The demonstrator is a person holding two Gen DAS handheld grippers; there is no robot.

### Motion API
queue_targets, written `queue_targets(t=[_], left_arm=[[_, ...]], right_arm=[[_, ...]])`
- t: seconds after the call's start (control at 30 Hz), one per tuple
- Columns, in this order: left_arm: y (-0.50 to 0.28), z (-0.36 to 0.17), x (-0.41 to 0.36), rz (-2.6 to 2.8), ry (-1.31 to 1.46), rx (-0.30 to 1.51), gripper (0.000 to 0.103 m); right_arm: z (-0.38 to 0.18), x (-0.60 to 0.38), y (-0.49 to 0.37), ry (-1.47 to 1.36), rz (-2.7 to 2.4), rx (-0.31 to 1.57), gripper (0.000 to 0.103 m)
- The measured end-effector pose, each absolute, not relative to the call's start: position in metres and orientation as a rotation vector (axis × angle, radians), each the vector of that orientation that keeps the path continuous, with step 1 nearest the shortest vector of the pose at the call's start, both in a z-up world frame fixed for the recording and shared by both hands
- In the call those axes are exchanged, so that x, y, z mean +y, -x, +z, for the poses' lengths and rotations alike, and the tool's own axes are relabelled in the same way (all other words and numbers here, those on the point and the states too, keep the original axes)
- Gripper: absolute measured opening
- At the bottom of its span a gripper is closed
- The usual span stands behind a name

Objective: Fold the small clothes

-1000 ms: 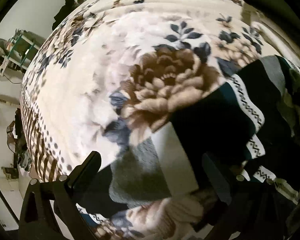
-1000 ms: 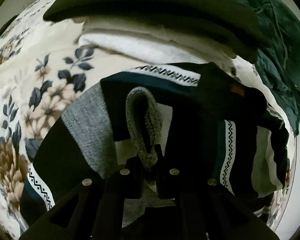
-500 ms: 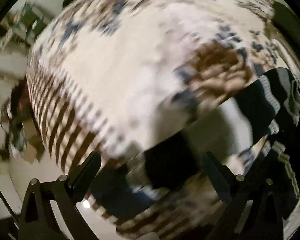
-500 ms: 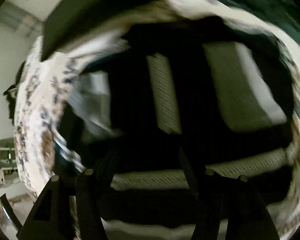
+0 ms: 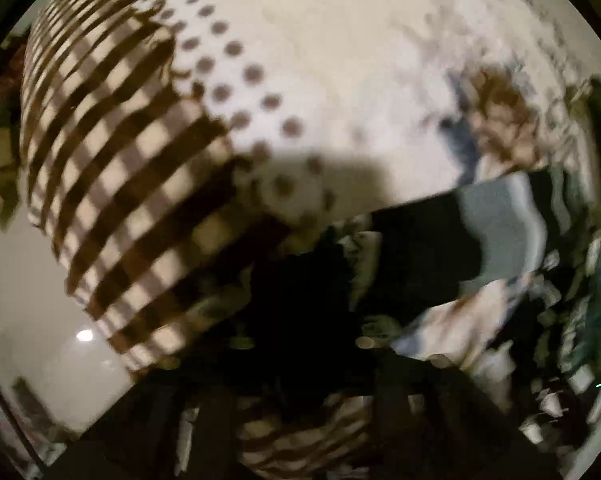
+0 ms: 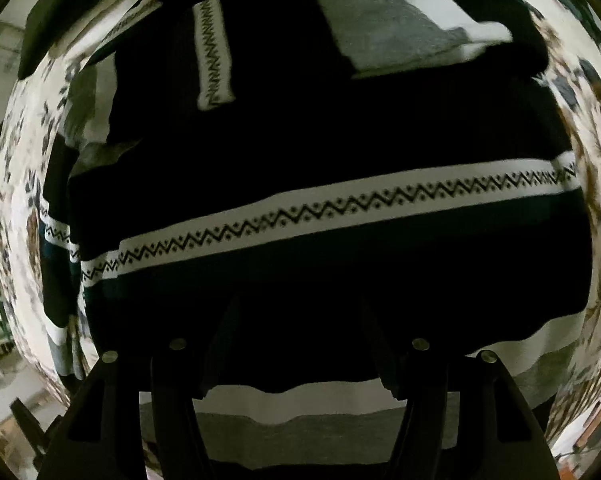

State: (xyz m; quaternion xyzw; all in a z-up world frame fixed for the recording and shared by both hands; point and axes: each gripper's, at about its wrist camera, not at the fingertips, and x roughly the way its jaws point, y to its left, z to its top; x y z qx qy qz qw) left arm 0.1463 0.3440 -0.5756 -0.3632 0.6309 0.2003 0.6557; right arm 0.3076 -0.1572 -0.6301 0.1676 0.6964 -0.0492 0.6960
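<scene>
Item: dark striped sweater [image 6: 340, 152] with white zigzag bands, lying spread on the floral blanket [image 5: 340, 60] of the bed; I read no label or writing on it. My left gripper [image 5: 300, 320] has just closed its jaws on a dark edge of the sweater. My right gripper [image 6: 296, 344] has just opened its jaws, which stand apart over the knit, clamping nothing.

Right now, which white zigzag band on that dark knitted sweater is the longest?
The white zigzag band crossing the dark knitted sweater through its middle from side to side; the one above it is a short upright strip.
</scene>
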Motion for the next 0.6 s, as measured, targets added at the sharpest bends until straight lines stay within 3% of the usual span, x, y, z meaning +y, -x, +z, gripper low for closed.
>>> queue_targets(t=[0.23, 0.43, 0.53, 0.6], left_arm=[[-0.163, -0.495, 0.417, 0.492, 0.870, 1.092, 0.010], [-0.165, -0.512, 0.469, 0.509, 1.000, 1.064, 0.018], [-0.144, -0.524, 0.464, 0.551, 1.076, 1.057, 0.023], [-0.125, -0.541, 0.459, 0.565, 1.225, 1.030, 0.043]], right_arm=[[-0.625, -0.157, -0.302, -0.333, -0.100, 1.532, 0.064], [-0.626, -0.163, -0.292, -0.329, -0.102, 1.546, 0.064], [-0.625, -0.153, -0.297, -0.313, -0.103, 1.555, 0.064], [-0.625, -0.152, -0.294, -0.311, -0.104, 1.560, 0.064]])
